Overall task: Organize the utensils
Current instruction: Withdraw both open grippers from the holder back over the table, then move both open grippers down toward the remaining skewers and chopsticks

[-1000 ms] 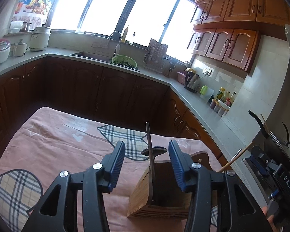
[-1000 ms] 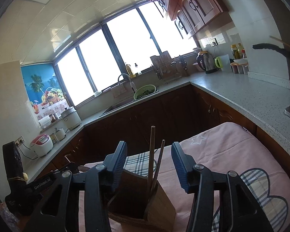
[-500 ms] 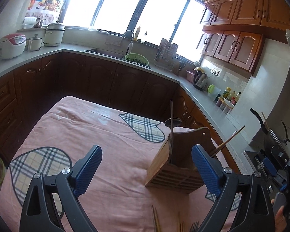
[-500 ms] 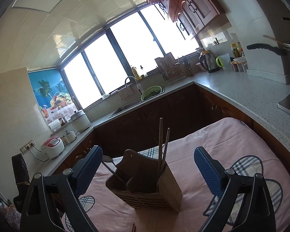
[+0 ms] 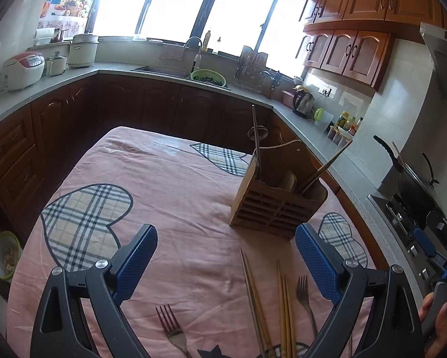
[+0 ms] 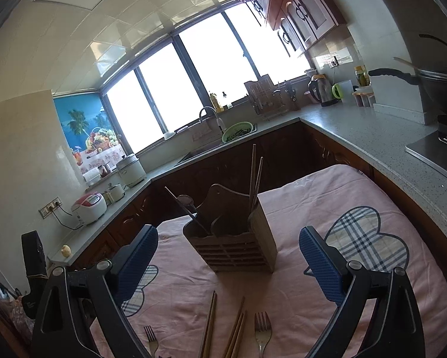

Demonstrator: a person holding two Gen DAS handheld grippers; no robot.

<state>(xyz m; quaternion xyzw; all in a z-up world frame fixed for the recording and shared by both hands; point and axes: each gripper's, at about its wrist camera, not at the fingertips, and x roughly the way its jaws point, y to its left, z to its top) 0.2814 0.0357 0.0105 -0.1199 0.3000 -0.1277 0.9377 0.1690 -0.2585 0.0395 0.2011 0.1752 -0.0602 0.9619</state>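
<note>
- Your left tongs (image 5: 226,264) stand wide apart with nothing between the blue pads; a second ago they sat much narrower, flanking the wooden holder.
- Your right tongs (image 6: 228,264) are spread just as wide and also empty; a second ago they too framed the holder closely.
- Both tongs have pulled back from the utensil holder (image 5: 275,200), which now stands clear of the pads, upright on the pink cloth (image 5: 175,185) covering the surface.
- In the holder, one dark chopstick (image 5: 255,137) stands nearly upright at its left end and a pair of chopsticks (image 5: 325,165) leans out to the right; from the right wrist view the pair (image 6: 255,176) stands at the holder's right end. A spoon-like piece (image 5: 257,132) shows behind the holder, too small to make out.
- Loose utensils have come into view near the cloth's near edge: a fork (image 5: 171,328) on the left, two pairs of chopsticks (image 5: 254,295) (image 5: 284,307) side by side, and a second fork (image 5: 304,294) just right of them.
- Your hand (image 5: 435,325) on the right tool's grip shows at the left view's right edge.
</note>
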